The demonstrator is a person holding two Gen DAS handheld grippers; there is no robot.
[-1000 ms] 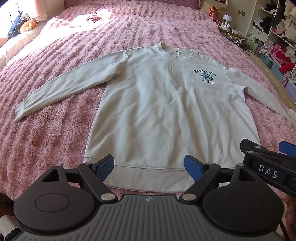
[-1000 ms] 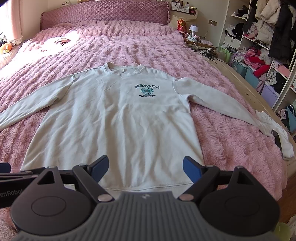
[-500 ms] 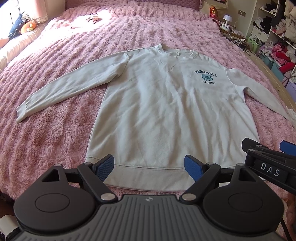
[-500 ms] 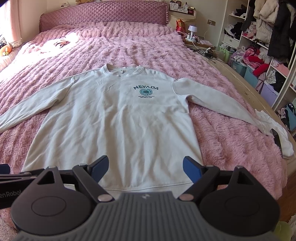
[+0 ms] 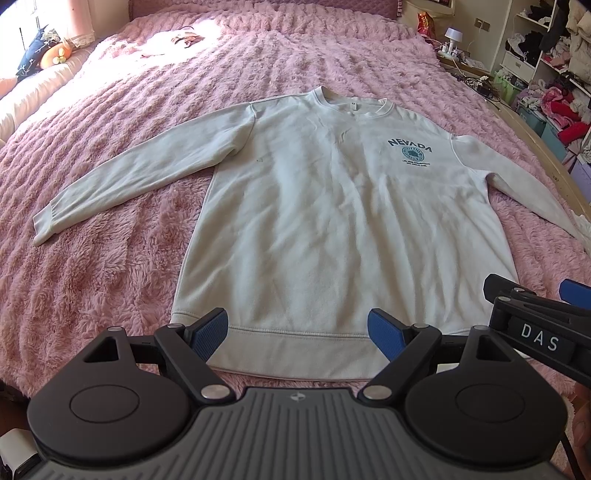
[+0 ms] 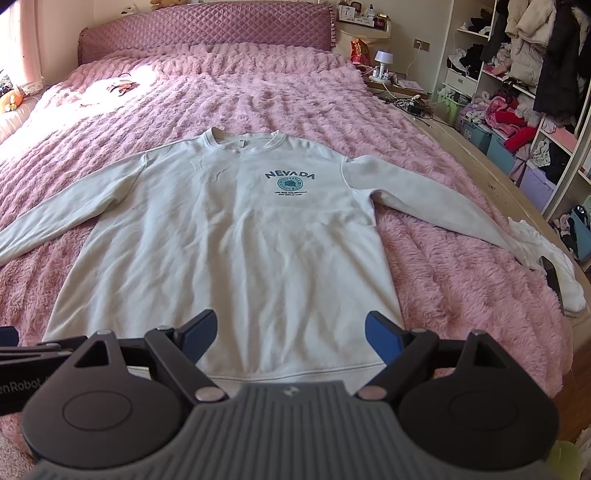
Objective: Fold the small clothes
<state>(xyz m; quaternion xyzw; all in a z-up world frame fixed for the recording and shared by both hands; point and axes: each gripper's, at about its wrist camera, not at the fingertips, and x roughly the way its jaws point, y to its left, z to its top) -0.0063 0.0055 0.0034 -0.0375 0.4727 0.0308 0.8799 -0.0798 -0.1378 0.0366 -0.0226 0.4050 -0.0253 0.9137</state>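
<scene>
A white long-sleeved sweatshirt [image 5: 332, 221] with a green "NEVADA" print lies flat, front up, on the pink fluffy bed, both sleeves spread out to the sides. It also shows in the right wrist view [image 6: 236, 236]. My left gripper [image 5: 297, 334] is open and empty, held above the hem near the bed's front edge. My right gripper [image 6: 290, 332] is open and empty, also above the hem; it shows at the right edge of the left wrist view [image 5: 532, 306].
The pink bed cover [image 6: 258, 96] reaches back to a quilted headboard [image 6: 207, 31]. A second white garment [image 6: 550, 258] lies at the bed's right edge by the sleeve cuff. Shelves of clothes [image 6: 517, 92] stand on the right. Soft toys [image 5: 48, 51] lie at far left.
Both grippers have lifted and drawn back slightly, so the sweatshirt sits a little lower in each view. Both stay open. The sweatshirt has not moved.
</scene>
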